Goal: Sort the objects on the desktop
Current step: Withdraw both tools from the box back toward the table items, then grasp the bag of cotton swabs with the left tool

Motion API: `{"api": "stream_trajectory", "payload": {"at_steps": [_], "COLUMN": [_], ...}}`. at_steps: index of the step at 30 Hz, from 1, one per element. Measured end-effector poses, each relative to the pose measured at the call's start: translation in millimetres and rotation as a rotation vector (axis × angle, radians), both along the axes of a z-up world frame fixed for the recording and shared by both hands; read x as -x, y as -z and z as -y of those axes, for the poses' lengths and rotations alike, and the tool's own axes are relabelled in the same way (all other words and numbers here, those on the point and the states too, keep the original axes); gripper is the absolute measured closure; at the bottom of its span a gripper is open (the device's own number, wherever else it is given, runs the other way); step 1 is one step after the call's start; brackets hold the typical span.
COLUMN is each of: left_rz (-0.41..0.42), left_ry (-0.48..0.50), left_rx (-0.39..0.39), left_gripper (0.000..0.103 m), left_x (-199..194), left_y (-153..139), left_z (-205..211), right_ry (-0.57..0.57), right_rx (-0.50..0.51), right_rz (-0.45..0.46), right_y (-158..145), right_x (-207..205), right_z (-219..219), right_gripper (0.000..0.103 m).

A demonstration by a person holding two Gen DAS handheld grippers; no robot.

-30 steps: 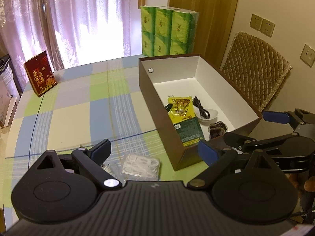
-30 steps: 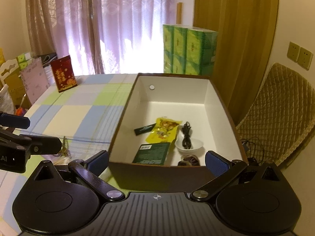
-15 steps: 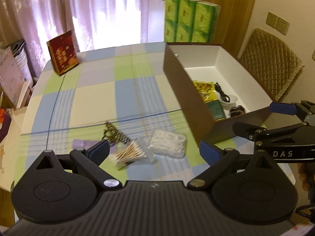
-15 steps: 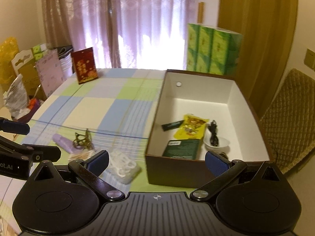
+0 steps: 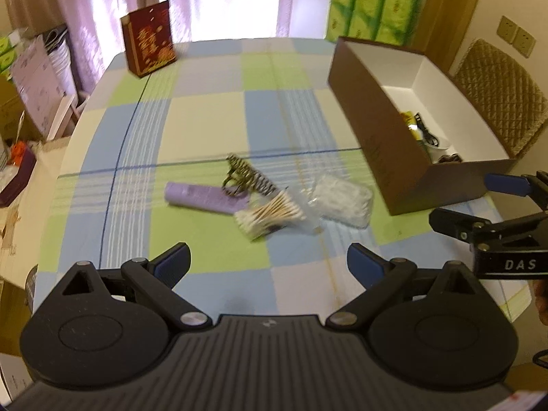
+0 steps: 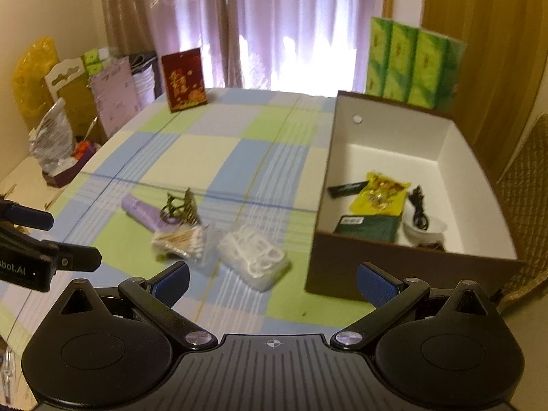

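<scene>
We held both tongs wide apart, the left gripper [image 5: 268,263] and right gripper [image 6: 272,279], empty above the swabs [image 5: 269,215], tube [image 5: 205,198], clip [image 5: 246,174] and box [image 6: 404,205].

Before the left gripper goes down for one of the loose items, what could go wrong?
The cotton swabs, hair clip and purple tube touch or overlap, so the open left gripper may catch two things at once. The clear floss pick bag looks slippery and could slide out.
</scene>
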State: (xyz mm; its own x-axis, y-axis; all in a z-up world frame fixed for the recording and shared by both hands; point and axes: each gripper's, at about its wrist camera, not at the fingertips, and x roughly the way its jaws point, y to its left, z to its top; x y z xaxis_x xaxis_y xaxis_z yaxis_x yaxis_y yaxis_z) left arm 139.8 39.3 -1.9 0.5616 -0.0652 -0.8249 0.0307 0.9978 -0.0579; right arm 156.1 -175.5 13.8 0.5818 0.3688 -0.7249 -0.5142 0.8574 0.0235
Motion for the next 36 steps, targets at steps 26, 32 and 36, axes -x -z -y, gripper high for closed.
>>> {"api": "stream_trajectory", "payload": {"at_steps": [26,32,36], "left_rz": [0.01,0.016,0.01], "left_ry": [0.329,0.466,0.555], "left_rx": [-0.02,-0.107,-0.148], "left_gripper": [0.018,0.023,0.026], "left_x": [-51.8,-77.1,-93.1], "left_y": [74.6,94.8,105.2], "left_z": [-1.8,10.7,19.7], "right_ry": [0.135,0.222,0.261], "right_rx": [0.023,0.024,0.024], "right_rz": [-0.192,-0.224,-0.246], "right_y": [57.1,63.3,66.6], "right_x": [-34.2,-41.8,-42.8], "right_z": [36.7,57.6,66.9], "right_gripper": [0.002,0.002,0.002]}}
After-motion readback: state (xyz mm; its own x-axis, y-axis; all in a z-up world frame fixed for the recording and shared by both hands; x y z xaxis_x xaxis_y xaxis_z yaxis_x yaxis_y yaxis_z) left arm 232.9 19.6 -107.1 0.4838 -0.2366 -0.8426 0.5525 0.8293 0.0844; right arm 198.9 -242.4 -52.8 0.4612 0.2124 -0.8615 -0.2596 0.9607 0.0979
